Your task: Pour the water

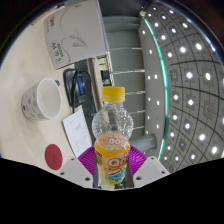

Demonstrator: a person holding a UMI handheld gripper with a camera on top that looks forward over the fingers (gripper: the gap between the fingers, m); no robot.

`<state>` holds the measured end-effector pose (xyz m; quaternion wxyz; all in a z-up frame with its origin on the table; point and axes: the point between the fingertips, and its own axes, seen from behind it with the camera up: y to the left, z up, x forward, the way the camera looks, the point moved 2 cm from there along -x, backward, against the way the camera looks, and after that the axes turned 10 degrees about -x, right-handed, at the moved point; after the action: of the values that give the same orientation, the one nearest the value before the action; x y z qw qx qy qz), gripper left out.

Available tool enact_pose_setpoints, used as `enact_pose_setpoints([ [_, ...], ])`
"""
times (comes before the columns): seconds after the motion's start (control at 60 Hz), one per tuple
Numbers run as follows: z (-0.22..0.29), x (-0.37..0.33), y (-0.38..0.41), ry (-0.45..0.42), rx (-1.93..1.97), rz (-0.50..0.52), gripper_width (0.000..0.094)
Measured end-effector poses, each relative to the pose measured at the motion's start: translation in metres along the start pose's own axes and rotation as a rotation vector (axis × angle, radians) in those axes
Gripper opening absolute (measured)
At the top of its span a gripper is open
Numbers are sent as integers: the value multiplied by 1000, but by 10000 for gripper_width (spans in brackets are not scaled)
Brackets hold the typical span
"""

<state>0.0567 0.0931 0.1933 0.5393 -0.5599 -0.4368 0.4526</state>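
Bottle front and centre: a clear plastic bottle with a yellow screw cap and a purple and orange label [113, 133] stands upright between the two fingers of the gripper [113, 166]. Its lower body sits right in the gap, and the purple pads [84, 162] show on either side of the label, close up against it. Both fingers look pressed to the bottle's sides, so call it clamped on the bottle. The cap is on, and the upper part of the bottle looks clear, with pale liquid or plastic showing through.

Off to the left and beyond the fingers, a white round cup [42, 99] sits on the dark tabletop [30, 140], open mouth up, well apart from the bottle. Nearer the left finger, a small round red disc [54, 154] lies flat on the same surface. Just behind the bottle's left shoulder a white sheet of paper [78, 128] lies on the table, and a dark flat object [74, 82] lies farther back. Farther back again, a large white printed box or card [76, 36] is tilted.

To the right, a curved wall of grey panels dotted with white lights [188, 80] sweeps round, edged by a thin green light strip [150, 70].
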Motion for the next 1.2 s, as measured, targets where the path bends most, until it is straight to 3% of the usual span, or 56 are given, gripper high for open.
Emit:
enact_pose_setpoints([
  [0.283, 35, 45, 28, -128, -542, -127, 397],
  [0.567, 47, 48, 13, -194, -449, -124, 398],
  [0.767, 42, 31, -18, -205, 145, 22, 398],
  [0.9, 42, 18, -20, -222, 603, 176, 399],
  [1.05, 34, 21, 4, -216, 959, 320, 399],
  [1.2, 16, 30, 52, -150, 1193, 461, 399],
])
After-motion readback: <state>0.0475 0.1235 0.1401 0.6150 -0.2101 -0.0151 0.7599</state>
